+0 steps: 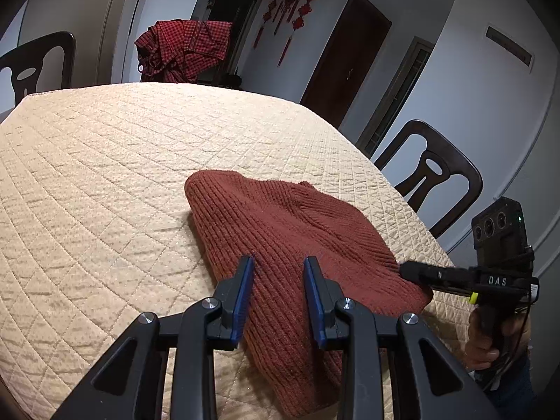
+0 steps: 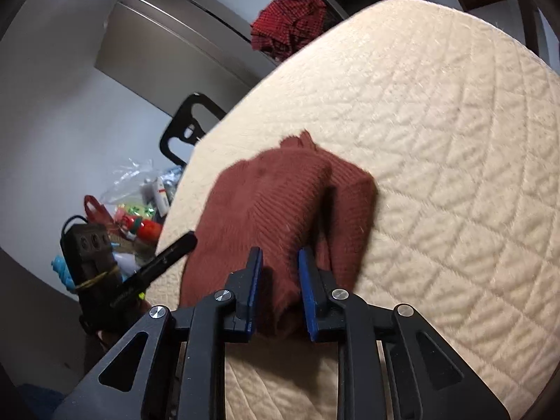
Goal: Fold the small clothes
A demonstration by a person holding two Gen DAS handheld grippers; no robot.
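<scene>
A rust-red ribbed knit garment (image 1: 294, 231) lies folded on the cream quilted table cover (image 1: 105, 161). My left gripper (image 1: 279, 262) is open, its blue pads straddling the garment's near edge just above it. My right gripper (image 2: 280, 255) is open too, with a fold of the same garment (image 2: 280, 192) between its blue pads. In the left wrist view the right gripper's finger (image 1: 420, 273) touches the garment's right edge. In the right wrist view the left gripper's finger (image 2: 168, 255) lies at the garment's left edge.
A red checked cloth (image 1: 182, 49) hangs over a chair behind the table. Dark wooden chairs (image 1: 434, 175) stand at the right and far left. In the right wrist view, bags and clutter (image 2: 140, 206) lie on the floor left of the table (image 2: 455, 140).
</scene>
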